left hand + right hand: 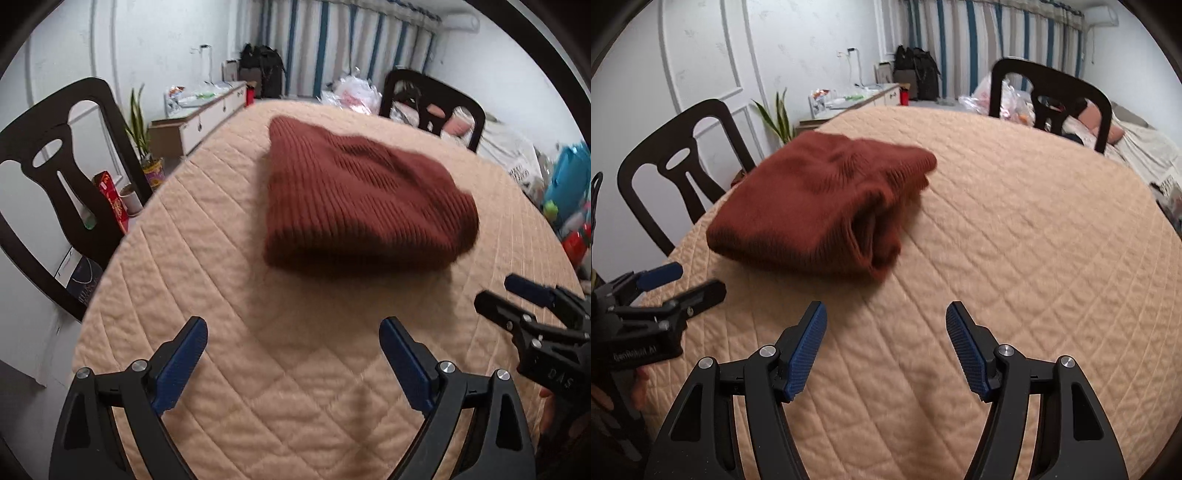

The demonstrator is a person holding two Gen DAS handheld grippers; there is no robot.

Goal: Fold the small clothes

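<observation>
Ok, rust knit garment (pixel 362 199) lies folded on the quilted table (pixel 229 295). Left gripper (pixel 291 350) and right gripper (pixel 886 332): both spread apart, empty, short of it.

Right wrist view: white lettering "GenRobot.AI" reads on the black body of the left gripper (pixel 681 282), down at the lower left of the frame. Left wrist view: partial pale letters "DAS" on the black body of the right gripper (pixel 496 291), rest cut off. Print on the red box (pixel 112 201) beside the chair is illegible.
</observation>
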